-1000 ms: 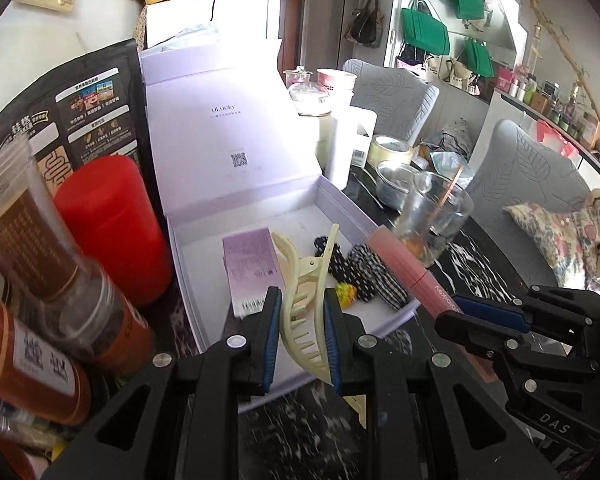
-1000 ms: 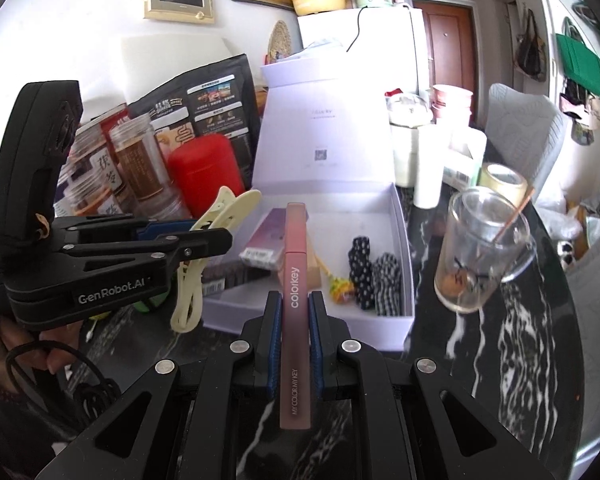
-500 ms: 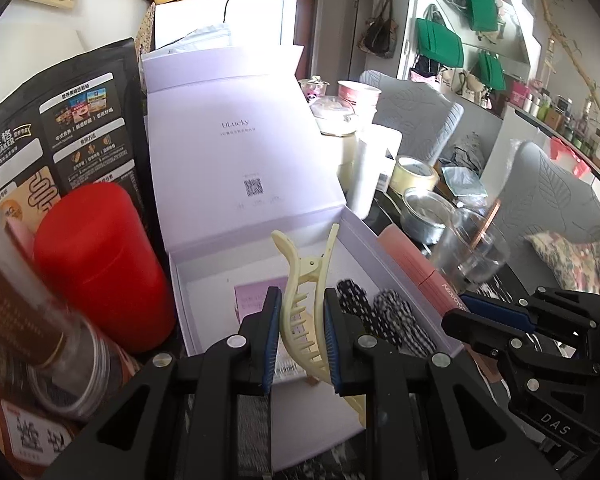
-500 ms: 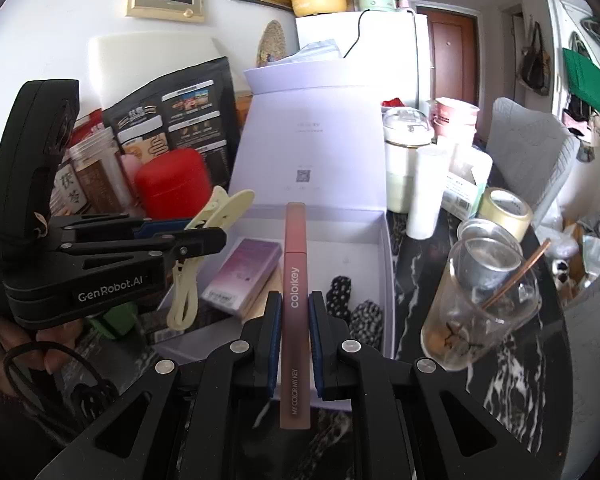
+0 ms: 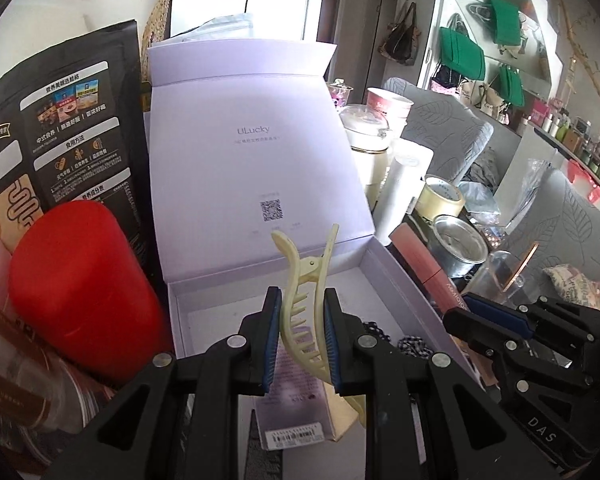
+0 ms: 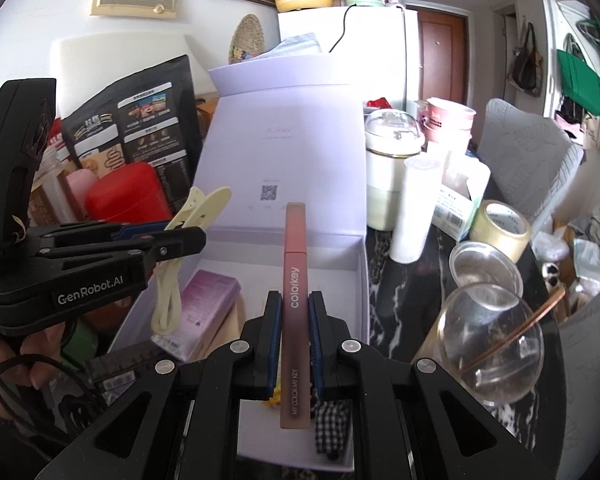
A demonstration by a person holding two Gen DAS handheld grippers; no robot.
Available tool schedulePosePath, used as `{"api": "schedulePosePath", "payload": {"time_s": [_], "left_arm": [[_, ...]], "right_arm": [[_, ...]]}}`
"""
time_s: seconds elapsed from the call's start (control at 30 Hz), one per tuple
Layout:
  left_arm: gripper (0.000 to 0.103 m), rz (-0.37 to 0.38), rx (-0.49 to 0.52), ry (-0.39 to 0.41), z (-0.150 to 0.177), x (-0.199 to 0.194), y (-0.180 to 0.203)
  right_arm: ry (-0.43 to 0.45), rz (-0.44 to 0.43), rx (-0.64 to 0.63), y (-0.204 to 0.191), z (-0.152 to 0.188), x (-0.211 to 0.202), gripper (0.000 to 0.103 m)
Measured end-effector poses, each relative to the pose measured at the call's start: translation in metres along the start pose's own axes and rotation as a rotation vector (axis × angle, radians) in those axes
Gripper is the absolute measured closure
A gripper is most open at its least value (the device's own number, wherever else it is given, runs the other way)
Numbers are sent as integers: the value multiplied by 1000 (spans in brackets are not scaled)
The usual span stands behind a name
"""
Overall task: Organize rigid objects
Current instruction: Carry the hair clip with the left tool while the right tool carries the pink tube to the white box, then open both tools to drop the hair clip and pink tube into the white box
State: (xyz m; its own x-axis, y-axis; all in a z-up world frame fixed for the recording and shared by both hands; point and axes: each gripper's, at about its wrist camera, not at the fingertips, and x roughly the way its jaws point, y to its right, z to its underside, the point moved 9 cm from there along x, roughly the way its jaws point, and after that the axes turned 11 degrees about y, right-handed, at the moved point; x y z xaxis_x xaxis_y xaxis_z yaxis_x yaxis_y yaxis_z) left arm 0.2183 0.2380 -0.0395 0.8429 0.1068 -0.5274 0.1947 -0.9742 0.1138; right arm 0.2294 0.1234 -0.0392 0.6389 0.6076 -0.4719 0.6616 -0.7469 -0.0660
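My left gripper (image 5: 299, 336) is shut on a pale yellow hair claw clip (image 5: 304, 304), held over the open lilac gift box (image 5: 256, 184). My right gripper (image 6: 293, 328) is shut on a pink Colorkey lip tube (image 6: 295, 280), held over the same box (image 6: 362, 280). The left gripper with the clip (image 6: 172, 280) shows at the left of the right wrist view. The right gripper with the tube (image 5: 424, 268) shows at the right of the left wrist view. In the box lie a small lilac carton (image 6: 208, 308) and checkered hair ties (image 6: 332, 420).
A red canister (image 5: 76, 280) and a black food pouch (image 5: 60, 136) stand left of the box. To its right are a glass cup with a straw (image 6: 488, 340), a steel cup (image 6: 484, 272), a tape roll (image 6: 500, 228), white tumblers (image 6: 412, 208) and a marbled black tabletop (image 6: 400, 300).
Both grippers have moved forward over the box with the clip and the tube still held. The box and its lid look closer and the box items have slid under the grippers.
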Motion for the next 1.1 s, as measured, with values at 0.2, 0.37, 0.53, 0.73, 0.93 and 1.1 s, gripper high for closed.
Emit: {"api": "schedulePosePath", "payload": {"time_s": [0.2, 0.37, 0.53, 0.73, 0.93, 1.1], "left_arm": [[83, -30, -5, -32, 2, 22, -12], [83, -21, 2, -59, 9, 33, -14], [83, -20, -8, -86, 13, 41, -16], [83, -53, 19, -77, 12, 39, -14], [83, -73, 46, -81, 10, 36, -11], [83, -66, 56, -89, 10, 35, -5]], "right_arm": [[-16, 22, -5, 6, 0, 18, 90], [-42, 29, -10, 8, 8, 28, 90], [-76, 27, -6, 9, 19, 33, 90], [-84, 27, -13, 7, 22, 32, 90], [-61, 51, -18, 10, 15, 26, 89], [-53, 65, -31, 11, 12, 24, 85]]}}
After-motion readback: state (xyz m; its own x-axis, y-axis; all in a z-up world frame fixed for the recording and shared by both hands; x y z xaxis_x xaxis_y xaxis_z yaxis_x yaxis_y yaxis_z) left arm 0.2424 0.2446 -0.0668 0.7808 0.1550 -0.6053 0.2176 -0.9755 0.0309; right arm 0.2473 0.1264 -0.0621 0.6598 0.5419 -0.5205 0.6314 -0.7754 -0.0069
